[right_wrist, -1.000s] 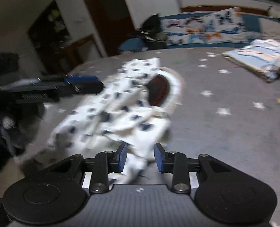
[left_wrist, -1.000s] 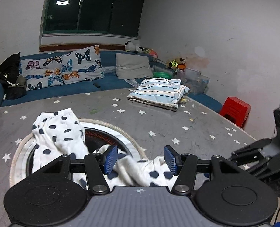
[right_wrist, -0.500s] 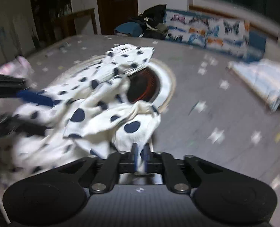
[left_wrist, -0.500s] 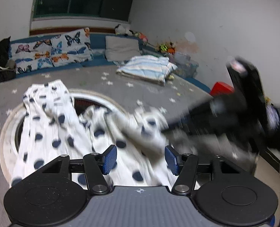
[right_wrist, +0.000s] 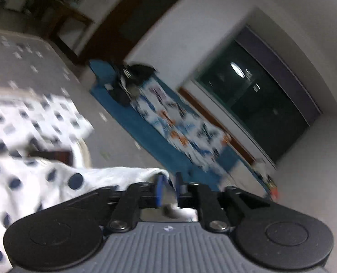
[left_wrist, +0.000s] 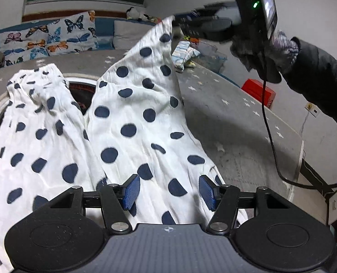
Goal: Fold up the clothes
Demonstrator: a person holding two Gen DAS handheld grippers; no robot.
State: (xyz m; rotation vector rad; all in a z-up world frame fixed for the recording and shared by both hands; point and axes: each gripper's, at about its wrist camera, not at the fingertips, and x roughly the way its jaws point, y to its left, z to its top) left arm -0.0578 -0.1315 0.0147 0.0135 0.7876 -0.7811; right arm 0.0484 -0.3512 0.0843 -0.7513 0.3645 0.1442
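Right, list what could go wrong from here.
1. The right claw pinches only a thin edge of the spotted pants, and its jaws have just been opening: the lifted corner may slip out.
2. The left claw is open above the pants, so nothing pins the rest.
3. The pants lie across the round opening in the table; a leg could sag in.

A grey star-patterned table cover (left_wrist: pixel 225 118) fills the foreground; behind it, a blue sofa (left_wrist: pixel 104 26) holds butterfly-print cushions (left_wrist: pixel 47 38) and a grey cushion (left_wrist: pixel 127 31); a red stool (left_wrist: pixel 259 91) stands near the white wall; a dark window (right_wrist: pixel 259 97) reflects a ceiling lamp.
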